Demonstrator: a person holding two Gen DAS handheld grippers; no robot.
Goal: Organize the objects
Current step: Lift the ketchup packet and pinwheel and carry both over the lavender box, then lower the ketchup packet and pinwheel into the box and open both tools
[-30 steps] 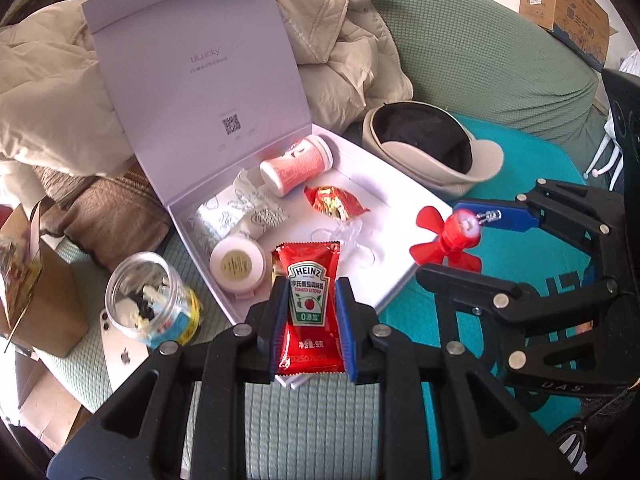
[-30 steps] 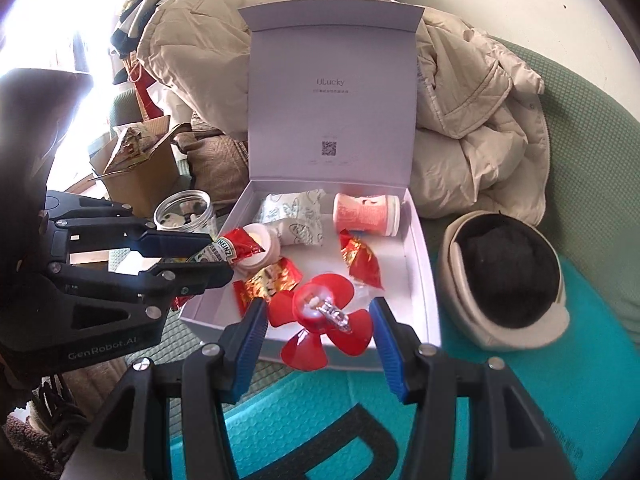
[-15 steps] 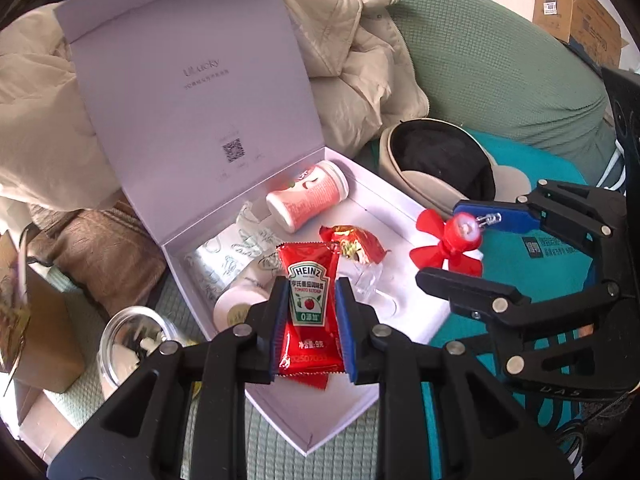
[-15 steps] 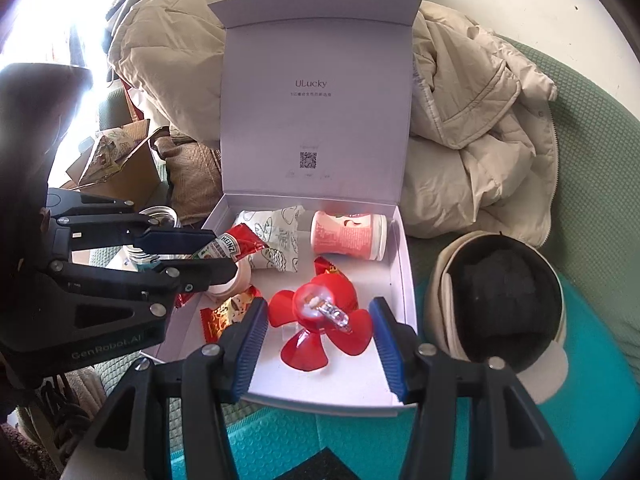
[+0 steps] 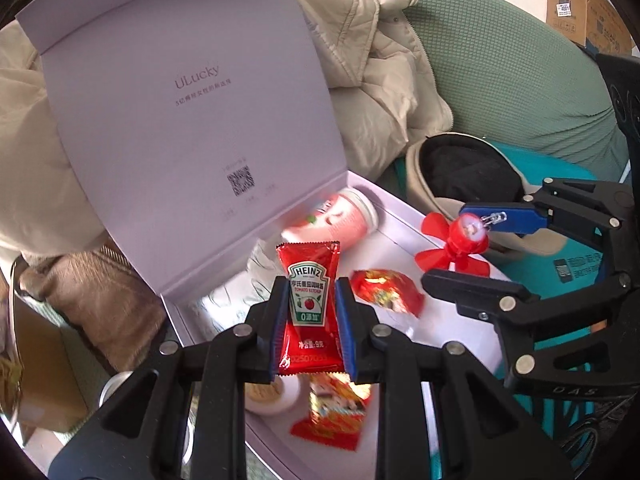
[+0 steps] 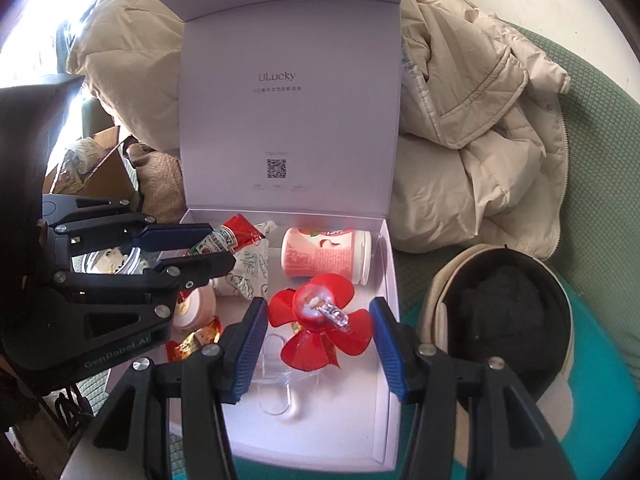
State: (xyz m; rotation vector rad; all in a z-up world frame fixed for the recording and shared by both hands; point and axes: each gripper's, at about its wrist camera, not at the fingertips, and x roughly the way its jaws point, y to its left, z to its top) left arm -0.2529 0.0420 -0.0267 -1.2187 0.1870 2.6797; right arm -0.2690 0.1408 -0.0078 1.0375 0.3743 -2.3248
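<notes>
Left gripper (image 5: 311, 322): fingers clamped on a Heinz ketchup sachet (image 5: 309, 306), held upright over the open white box (image 6: 382, 412).
Right gripper (image 6: 318, 334): fingers clamped on a red toy propeller (image 6: 318, 322), held above the box floor.
Box contents: pink yogurt bottle (image 6: 326, 256) lying on its side, red candy wrapper (image 5: 386, 290), round cream jar (image 6: 192, 304), patterned white pouch (image 6: 248, 264).
Beside the box: beige cap (image 6: 504, 316), beige jacket (image 6: 472, 128).
</notes>
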